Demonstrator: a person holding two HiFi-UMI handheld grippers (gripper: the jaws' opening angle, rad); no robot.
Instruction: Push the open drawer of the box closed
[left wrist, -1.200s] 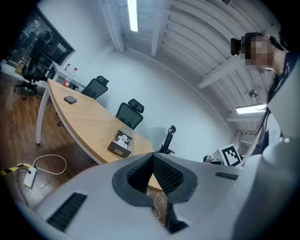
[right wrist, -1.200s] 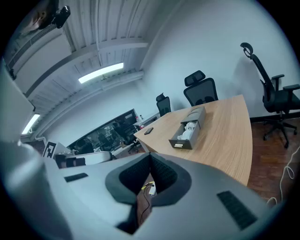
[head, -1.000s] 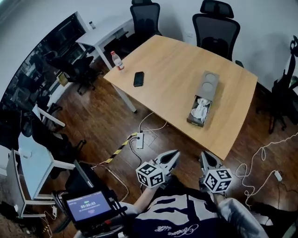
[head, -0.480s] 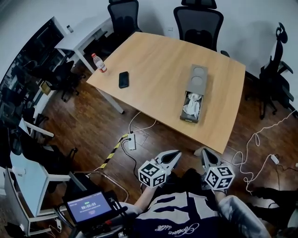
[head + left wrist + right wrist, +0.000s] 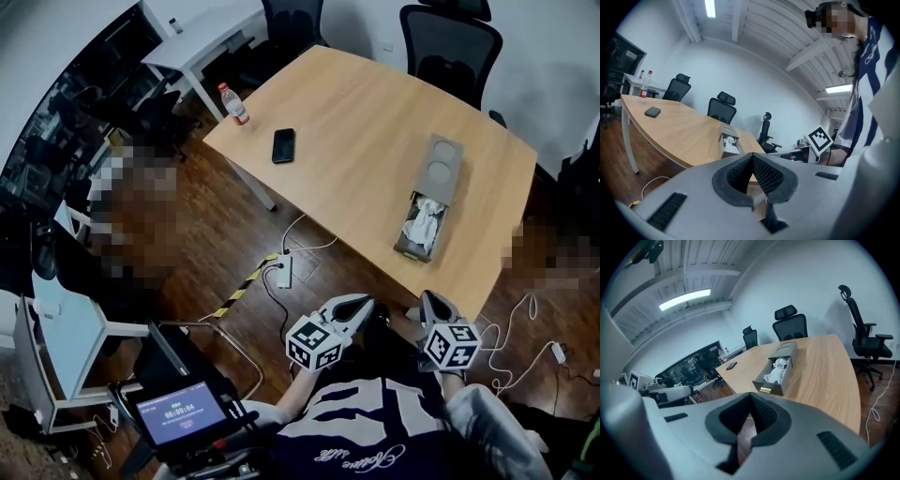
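A black phone (image 5: 283, 145) lies left on the tabletop (image 5: 356, 112). Off the tabletop's near edge, the left gripper (image 5: 361, 302) is clenched and empty. The grey box (image 5: 441, 169) sits near the tabletop's right end, its drawer (image 5: 420, 228) pulled out and showing crumpled white material. The right gripper (image 5: 429, 298) is likewise clenched on nothing.

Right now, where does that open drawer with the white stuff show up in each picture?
Head view: the open drawer lies right of centre, near the wooden table's front edge.
Left gripper view: just left of centre.
Right gripper view: slightly right of centre.
Shared landmark: the black phone on that table.
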